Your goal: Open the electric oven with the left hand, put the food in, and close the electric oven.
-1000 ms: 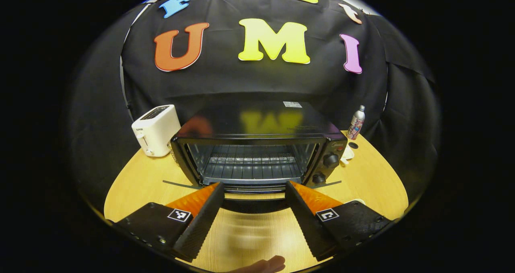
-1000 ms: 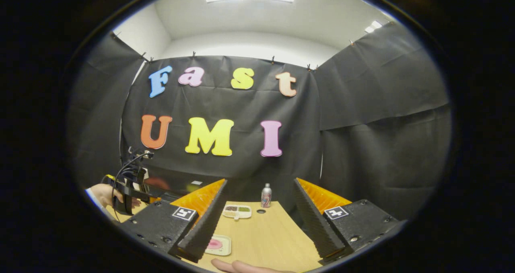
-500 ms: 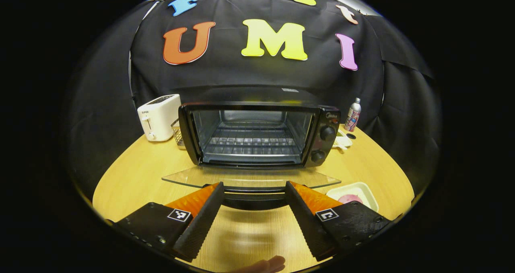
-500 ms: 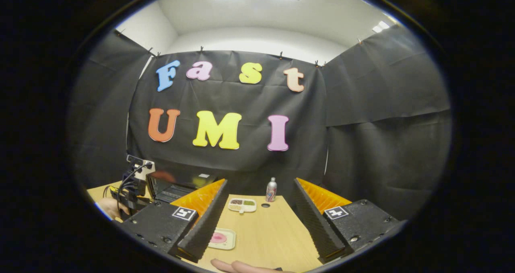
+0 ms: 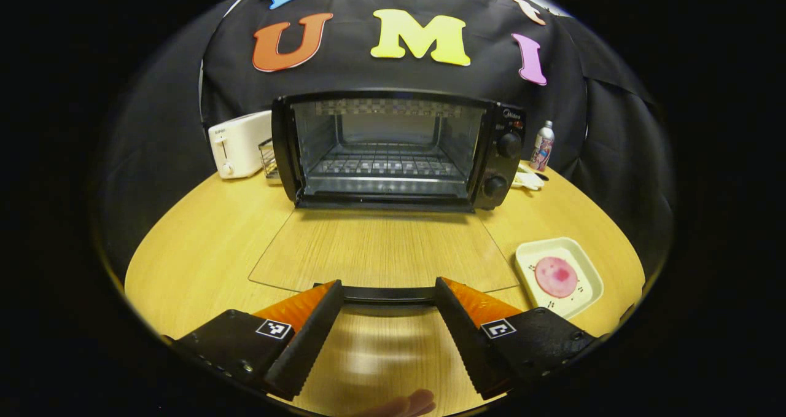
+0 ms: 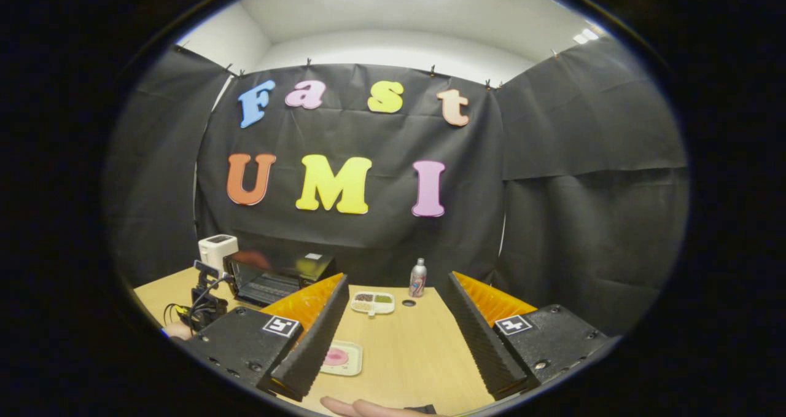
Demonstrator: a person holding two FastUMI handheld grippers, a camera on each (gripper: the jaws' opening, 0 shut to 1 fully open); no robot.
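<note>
Facing you, the oven (image 5: 393,150) stands open, its glass door (image 5: 381,248) lying flat over the surface (image 5: 202,251). Your left gripper (image 5: 388,297) has its fingers spread wide either side of the door handle (image 5: 388,294), not pressing it. Food (image 5: 556,277) sits in a tray (image 5: 580,297) right of the door. A toaster (image 5: 236,144) stands left, a bottle (image 5: 542,145) right. Your right gripper (image 6: 393,325) hangs wide apart, empty.

Glossy black oven (image 5: 393,147) (clear glass door (image 5: 381,248)) on matt wood-grain table (image 5: 209,245).
</note>
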